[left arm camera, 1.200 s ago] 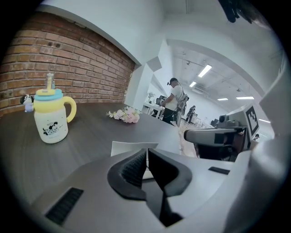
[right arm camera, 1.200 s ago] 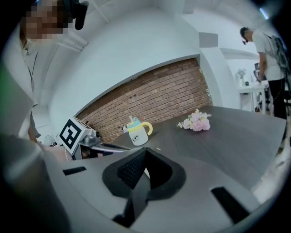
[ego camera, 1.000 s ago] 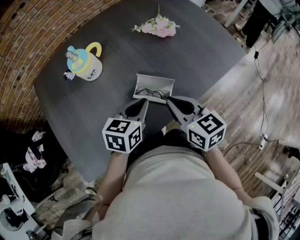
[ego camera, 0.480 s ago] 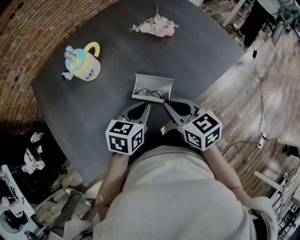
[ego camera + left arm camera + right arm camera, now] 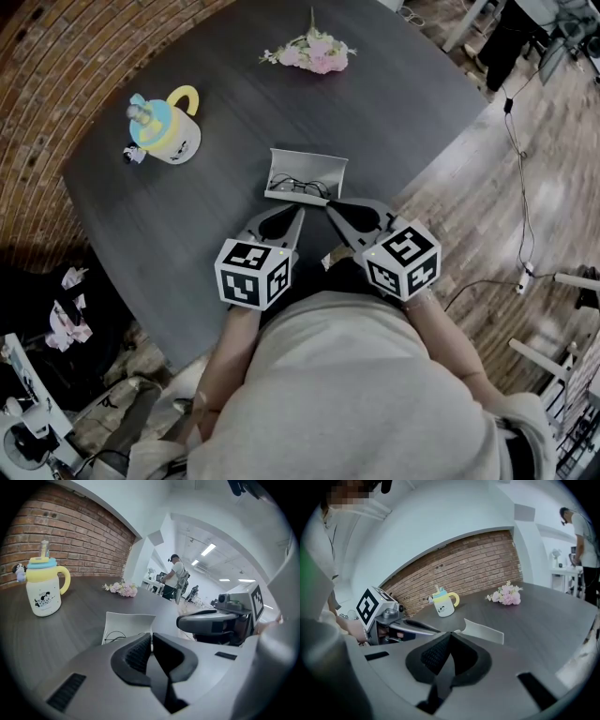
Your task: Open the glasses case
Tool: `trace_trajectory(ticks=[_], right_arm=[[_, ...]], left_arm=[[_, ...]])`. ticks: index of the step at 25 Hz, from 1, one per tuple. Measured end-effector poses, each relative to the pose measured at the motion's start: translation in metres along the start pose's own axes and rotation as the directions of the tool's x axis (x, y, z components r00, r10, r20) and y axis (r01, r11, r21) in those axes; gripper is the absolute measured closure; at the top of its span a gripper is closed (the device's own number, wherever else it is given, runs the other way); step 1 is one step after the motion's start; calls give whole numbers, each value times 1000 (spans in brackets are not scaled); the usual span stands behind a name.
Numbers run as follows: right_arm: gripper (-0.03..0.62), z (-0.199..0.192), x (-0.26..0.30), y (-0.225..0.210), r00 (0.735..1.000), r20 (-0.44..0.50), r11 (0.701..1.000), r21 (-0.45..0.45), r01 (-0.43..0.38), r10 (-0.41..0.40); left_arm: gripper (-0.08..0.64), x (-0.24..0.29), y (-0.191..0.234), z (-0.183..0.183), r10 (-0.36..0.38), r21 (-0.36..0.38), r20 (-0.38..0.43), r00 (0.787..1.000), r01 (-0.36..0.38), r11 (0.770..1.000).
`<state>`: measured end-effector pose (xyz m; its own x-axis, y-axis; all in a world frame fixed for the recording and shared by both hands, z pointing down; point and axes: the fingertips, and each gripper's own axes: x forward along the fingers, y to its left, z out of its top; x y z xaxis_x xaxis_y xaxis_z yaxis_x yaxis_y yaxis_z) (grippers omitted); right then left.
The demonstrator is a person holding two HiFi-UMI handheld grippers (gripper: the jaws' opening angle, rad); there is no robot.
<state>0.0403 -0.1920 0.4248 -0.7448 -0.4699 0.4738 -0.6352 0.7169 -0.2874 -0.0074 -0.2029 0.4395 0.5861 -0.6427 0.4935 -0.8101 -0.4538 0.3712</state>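
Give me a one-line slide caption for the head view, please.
Left gripper and right gripper, both shut, point at the open glasses case on a dark table; mug and flowers beyond.

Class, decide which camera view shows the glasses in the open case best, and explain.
Head view: it looks down into the open case, so the glasses lie in full sight. The left gripper view catches only part of their frame under the raised lid. The right gripper view shows just the lid.
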Motion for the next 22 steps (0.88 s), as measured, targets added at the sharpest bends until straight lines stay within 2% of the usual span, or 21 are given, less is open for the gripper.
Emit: trace_trajectory(ticks=[22], right_arm=[[588,-5,3,3,1000,-12,1000,3,0,0]], left_arm=[[528,1,0,-5,-13,14,-26,1000,14,1000]])
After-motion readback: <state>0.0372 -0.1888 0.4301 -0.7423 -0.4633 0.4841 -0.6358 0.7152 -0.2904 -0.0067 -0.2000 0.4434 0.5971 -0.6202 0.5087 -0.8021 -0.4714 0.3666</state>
